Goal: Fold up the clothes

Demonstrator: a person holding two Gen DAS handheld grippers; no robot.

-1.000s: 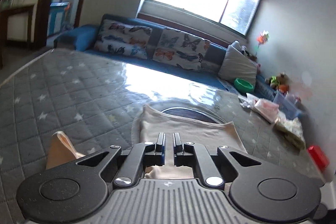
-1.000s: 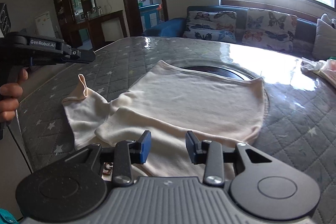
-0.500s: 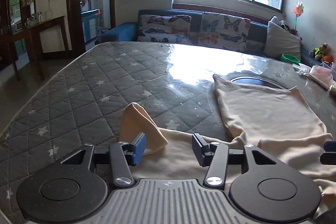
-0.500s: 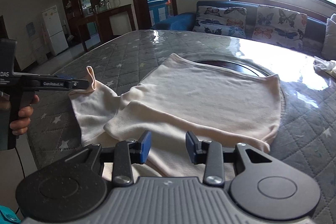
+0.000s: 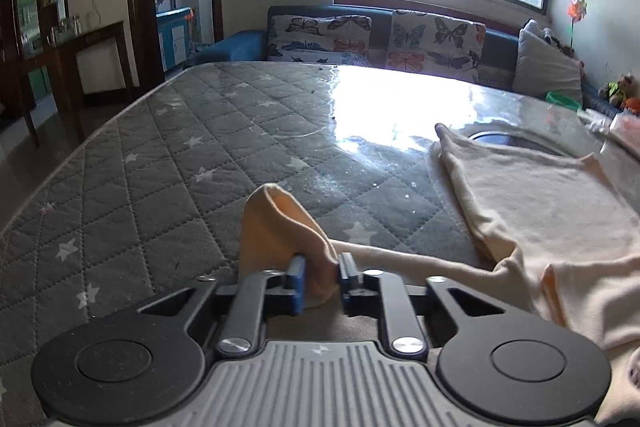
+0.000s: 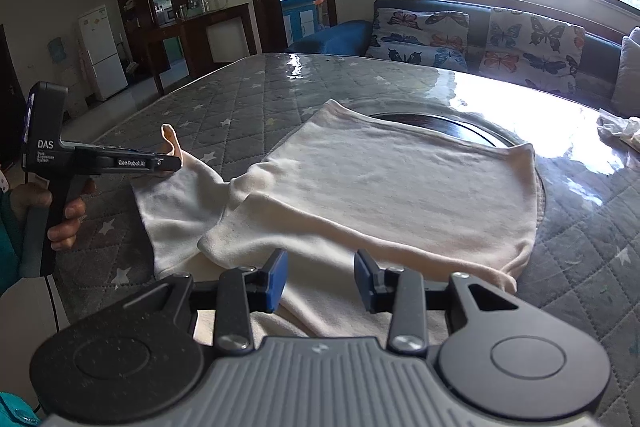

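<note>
A cream garment (image 6: pixel 384 183) lies partly folded on the grey quilted table (image 6: pixel 240 107); it also shows in the left wrist view (image 5: pixel 540 211). Its left sleeve (image 5: pixel 280 223) stands up in a fold. My left gripper (image 5: pixel 322 279) is closing on that sleeve, with the cloth between its blue pads and a small gap still showing. In the right wrist view the left gripper (image 6: pixel 170 163) is at the sleeve tip (image 6: pixel 170 137). My right gripper (image 6: pixel 320 281) is open and empty, low over the garment's near edge.
A dark round inset (image 6: pixel 432 119) lies in the table under the garment's far edge. A sofa with butterfly cushions (image 6: pixel 480 39) stands behind the table. Crumpled cloths (image 6: pixel 620 129) lie at the far right. The table's left edge (image 5: pixel 60 171) drops to the floor.
My left gripper swung left to the raised sleeve, opened, and now narrows its jaws around the sleeve fold. My right gripper stays open and has barely moved.
</note>
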